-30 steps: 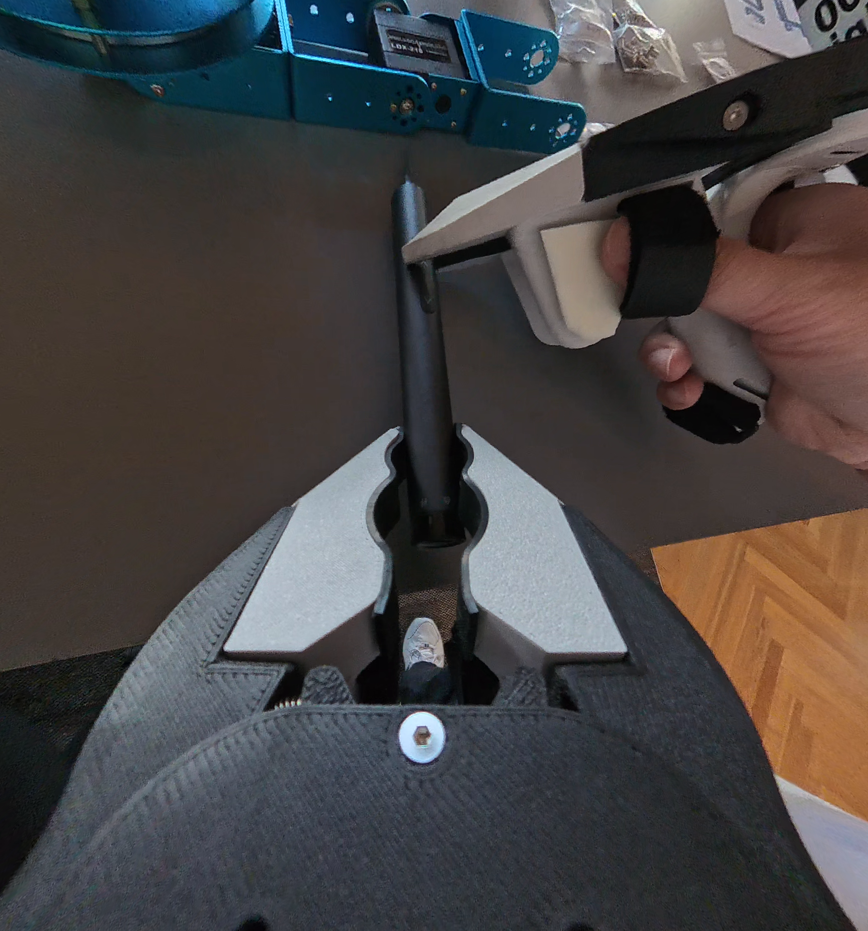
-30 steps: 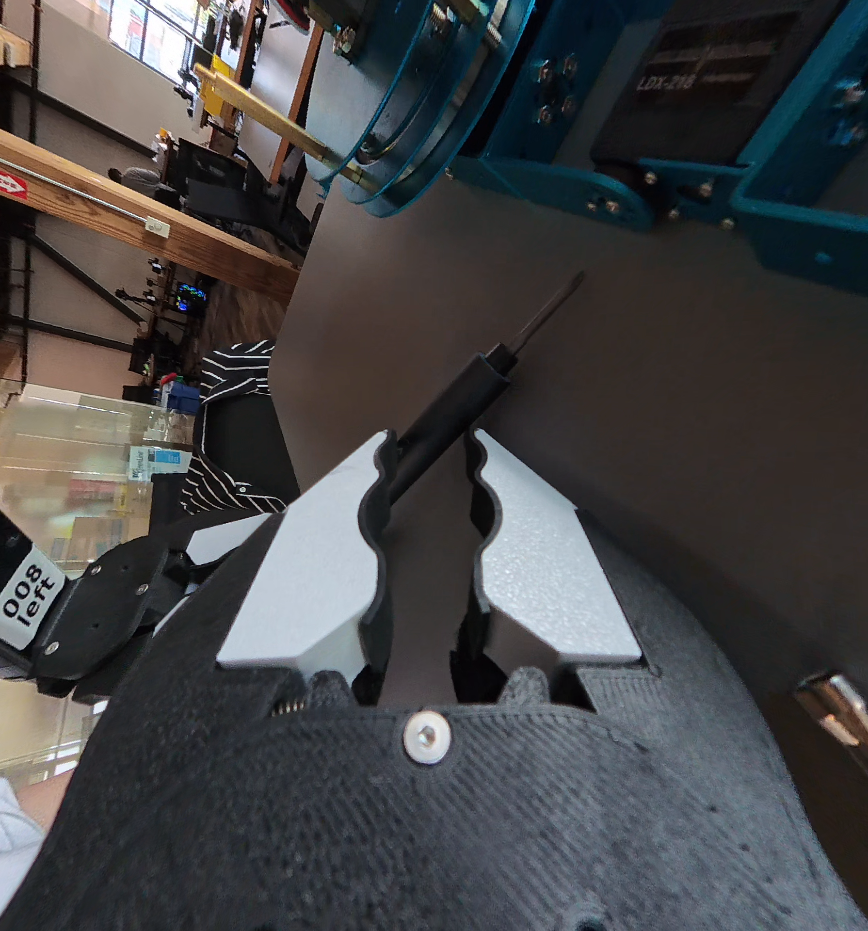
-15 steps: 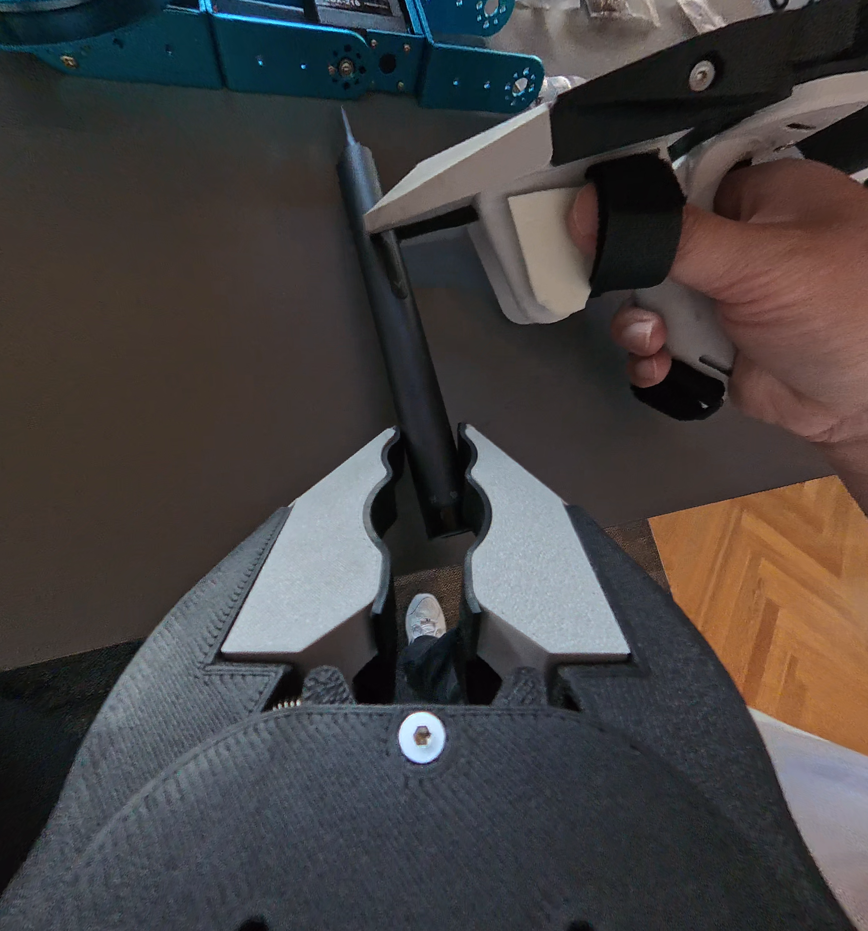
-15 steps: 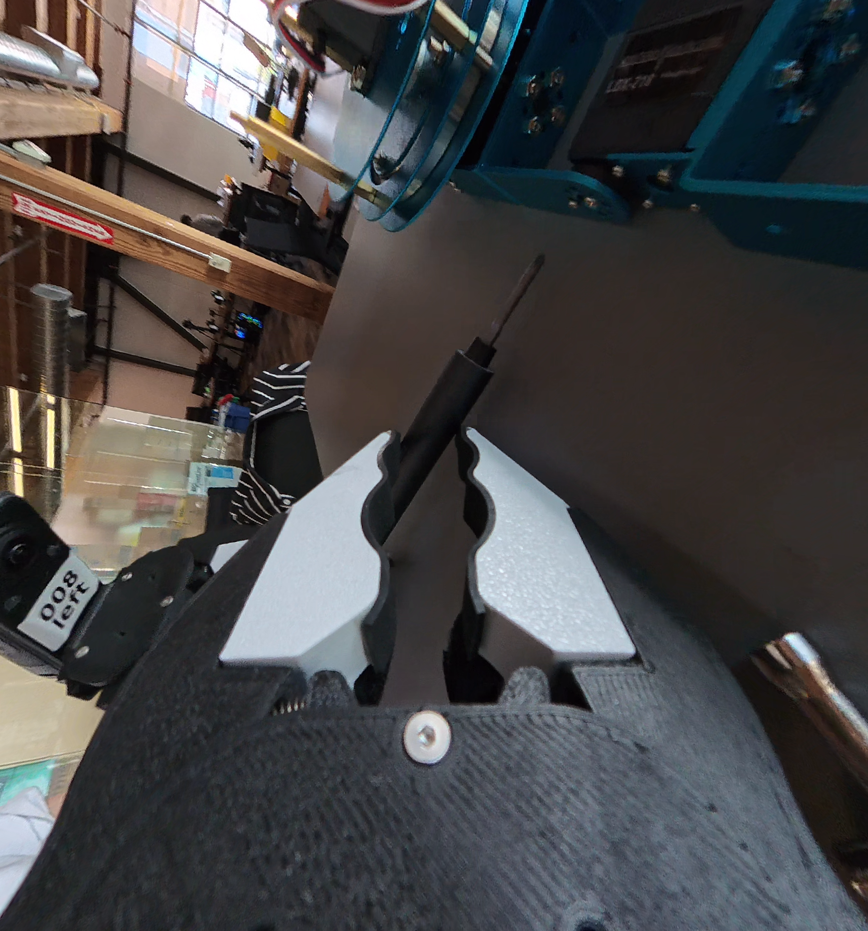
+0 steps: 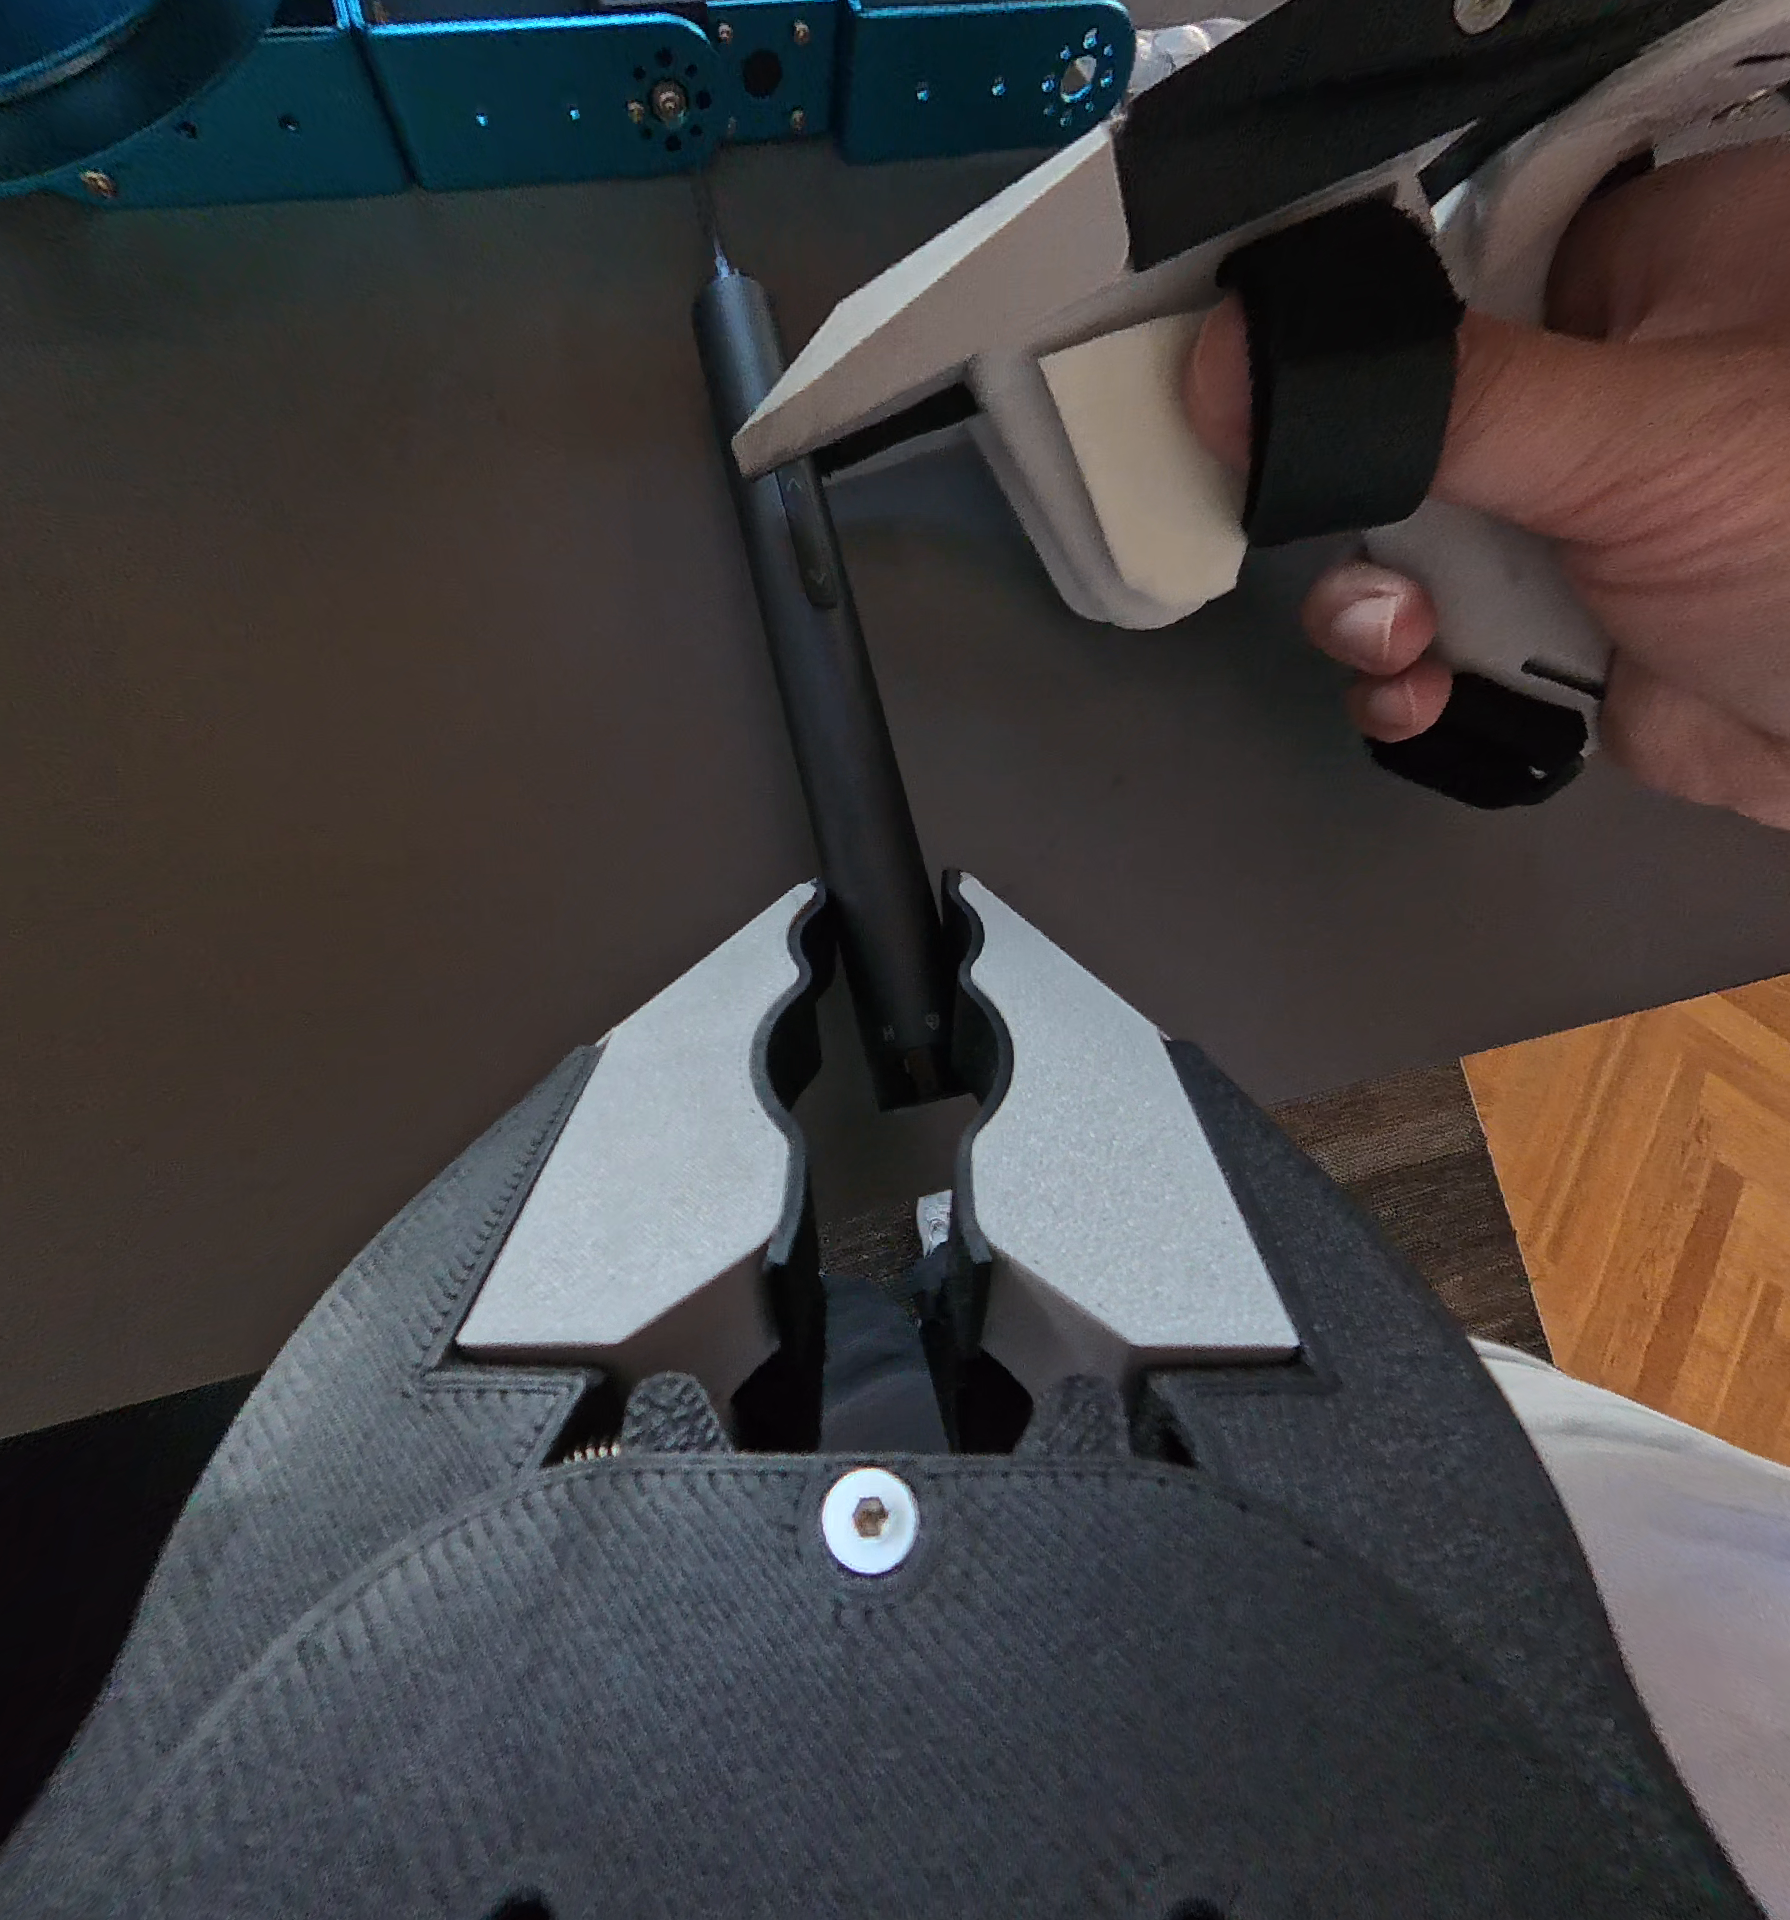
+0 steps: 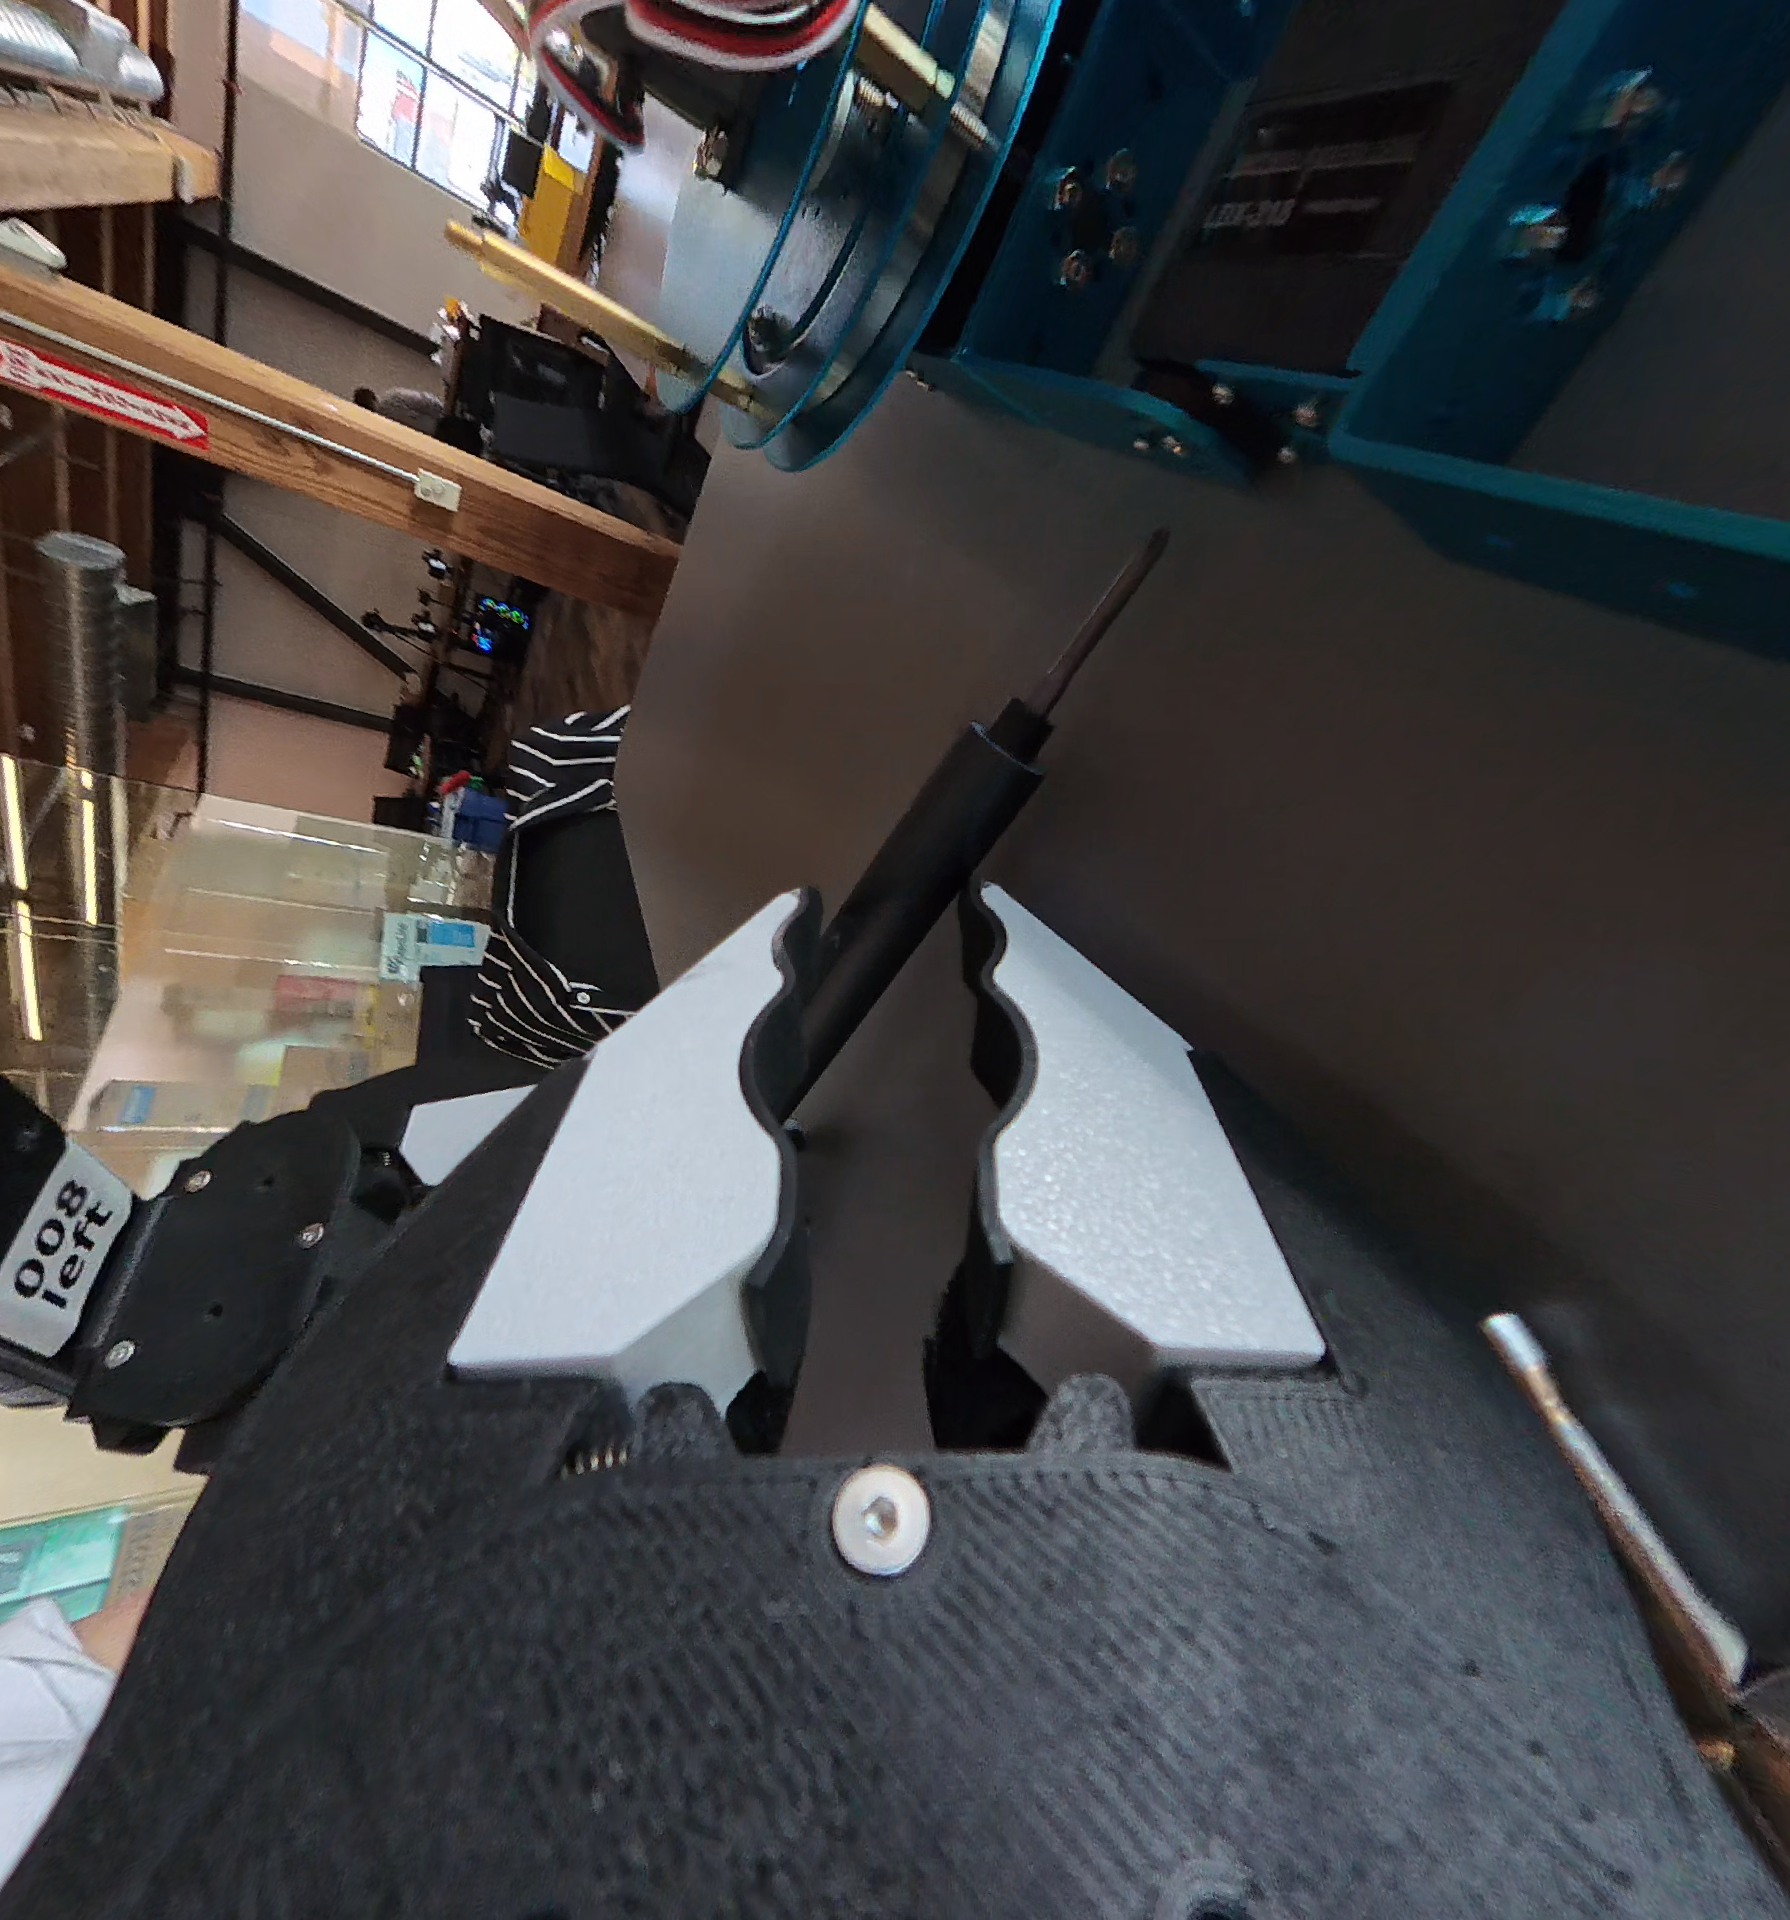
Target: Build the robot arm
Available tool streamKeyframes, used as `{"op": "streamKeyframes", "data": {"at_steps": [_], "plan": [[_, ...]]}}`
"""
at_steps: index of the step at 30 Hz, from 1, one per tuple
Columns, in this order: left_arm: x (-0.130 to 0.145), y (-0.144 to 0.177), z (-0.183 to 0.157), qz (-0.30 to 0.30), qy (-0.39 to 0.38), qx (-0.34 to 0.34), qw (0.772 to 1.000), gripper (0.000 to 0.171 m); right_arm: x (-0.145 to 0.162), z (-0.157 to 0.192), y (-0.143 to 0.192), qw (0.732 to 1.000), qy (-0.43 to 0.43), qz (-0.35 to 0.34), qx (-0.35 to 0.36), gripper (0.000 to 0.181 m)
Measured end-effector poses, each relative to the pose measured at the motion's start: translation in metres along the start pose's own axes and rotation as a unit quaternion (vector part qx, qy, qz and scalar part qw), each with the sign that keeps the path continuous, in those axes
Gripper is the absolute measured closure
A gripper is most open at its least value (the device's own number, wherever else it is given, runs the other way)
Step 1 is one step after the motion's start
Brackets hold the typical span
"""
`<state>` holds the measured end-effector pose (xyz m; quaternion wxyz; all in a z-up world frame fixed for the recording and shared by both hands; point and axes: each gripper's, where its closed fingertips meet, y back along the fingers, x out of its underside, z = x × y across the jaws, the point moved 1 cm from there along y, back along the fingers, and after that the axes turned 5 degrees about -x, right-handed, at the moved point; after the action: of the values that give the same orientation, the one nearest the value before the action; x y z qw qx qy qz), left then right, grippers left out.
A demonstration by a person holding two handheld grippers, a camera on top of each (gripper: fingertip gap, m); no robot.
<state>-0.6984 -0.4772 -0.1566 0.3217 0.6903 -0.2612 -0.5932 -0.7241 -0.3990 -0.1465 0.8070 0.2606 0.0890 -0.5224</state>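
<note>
A dark grey table (image 5: 351,675) carries a blue servo bracket assembly (image 5: 558,104). Both grippers hold a black electric screwdriver (image 5: 829,665): left gripper (image 5: 886,997) clamps its rear end, right gripper (image 6: 886,971) its front (the bit (image 6: 1109,613) shows only there).

Dark grey table (image 5: 299,675) over herringbone wood floor (image 5: 1680,1174); wooden beam (image 6: 299,436) and bright windows (image 6: 434,114) beyond.

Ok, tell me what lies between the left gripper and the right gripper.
Only the barrel of the black screwdriver, running from the left gripper up to the right gripper, with grey table behind it. The left wrist view shows it.
</note>
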Motion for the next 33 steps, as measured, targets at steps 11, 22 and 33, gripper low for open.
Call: {"op": "streamKeyframes", "data": {"at_steps": [11, 22, 33], "plan": [[0.007, 0.008, -0.001, -0.041, 0.065, 0.042, 0.996, 0.153, 0.022, 0.016, -0.002, 0.999, -0.010, -0.014, -0.031, 0.149], [0.008, 0.007, -0.026, -0.020, 0.035, 0.054, 0.998, 0.147, 0.028, 0.001, 0.011, 0.994, 0.044, 0.085, 0.061, 0.158], [0.015, 0.049, 0.004, -0.085, -0.017, 0.104, 0.991, 0.138, 0.013, -0.018, 0.047, 0.962, 0.149, 0.124, 0.193, 0.156]]}}
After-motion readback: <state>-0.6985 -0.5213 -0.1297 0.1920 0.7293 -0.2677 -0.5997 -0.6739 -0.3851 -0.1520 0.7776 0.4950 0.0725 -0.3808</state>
